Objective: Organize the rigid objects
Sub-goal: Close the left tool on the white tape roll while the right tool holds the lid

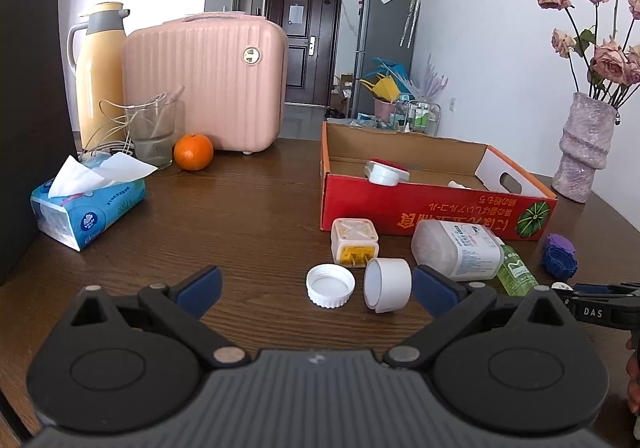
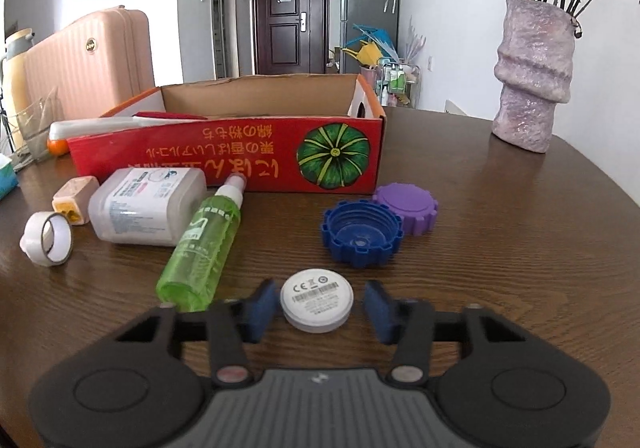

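Note:
My right gripper (image 2: pixel 318 308) is low over the table with a white round disc (image 2: pixel 317 302) between its blue pads; a thin gap shows on each side, so it is open. Beyond it lie a blue cap (image 2: pixel 362 234), a purple cap (image 2: pixel 406 205), a green spray bottle (image 2: pixel 204 248) and a white bottle (image 2: pixel 148 207) on its side. The red cardboard box (image 2: pixel 224 151) stands behind them. My left gripper (image 1: pixel 316 290) is open wide, with a white cap (image 1: pixel 330 285) and a tape roll (image 1: pixel 388 284) just ahead between its fingers, and a plug adapter (image 1: pixel 354 242) beyond.
A lilac vase (image 2: pixel 532 79) of dried roses stands at the right. At the left are a tissue pack (image 1: pixel 88 207), an orange (image 1: pixel 193 151), a glass (image 1: pixel 154 135), a pink case (image 1: pixel 204 79) and a yellow thermos (image 1: pixel 100 67). The box (image 1: pixel 440 215) holds a white-and-red item (image 1: pixel 386 169).

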Demonstrator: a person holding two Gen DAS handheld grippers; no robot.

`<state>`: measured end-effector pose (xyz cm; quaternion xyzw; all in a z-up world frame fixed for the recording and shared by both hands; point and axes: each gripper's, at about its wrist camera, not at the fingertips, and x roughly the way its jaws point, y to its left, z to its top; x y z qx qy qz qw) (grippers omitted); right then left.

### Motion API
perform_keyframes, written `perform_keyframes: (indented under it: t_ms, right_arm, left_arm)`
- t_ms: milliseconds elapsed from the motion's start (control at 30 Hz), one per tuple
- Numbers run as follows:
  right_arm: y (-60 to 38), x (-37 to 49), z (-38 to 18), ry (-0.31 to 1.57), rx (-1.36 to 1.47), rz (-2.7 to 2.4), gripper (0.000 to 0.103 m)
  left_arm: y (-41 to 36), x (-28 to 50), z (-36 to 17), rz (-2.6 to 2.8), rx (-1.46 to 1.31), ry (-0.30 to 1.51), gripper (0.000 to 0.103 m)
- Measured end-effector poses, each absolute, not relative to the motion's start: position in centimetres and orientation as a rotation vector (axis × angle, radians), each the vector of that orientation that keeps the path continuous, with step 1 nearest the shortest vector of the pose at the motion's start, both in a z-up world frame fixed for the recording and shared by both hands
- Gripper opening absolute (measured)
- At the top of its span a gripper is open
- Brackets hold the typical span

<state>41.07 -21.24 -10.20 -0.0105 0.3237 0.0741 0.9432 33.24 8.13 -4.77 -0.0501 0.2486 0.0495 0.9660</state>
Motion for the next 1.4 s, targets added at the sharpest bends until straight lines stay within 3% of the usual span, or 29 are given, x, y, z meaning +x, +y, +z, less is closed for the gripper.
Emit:
perform_keyframes:
  t_ms: [100,1400]
  right_arm:
    - [-21.1,40.9,-10.2,0.655,-0.027,0.162,0.039]
    - [-22.8,36.6,-6.6,0.443,0.087,0.172,0.039]
  left_arm:
    - [8.1,33.3,-4.9,0.099,-0.1,0.508,0.103]
    - [2.3,38.8,-7.5,0.148,0.018,0.622,0.102]
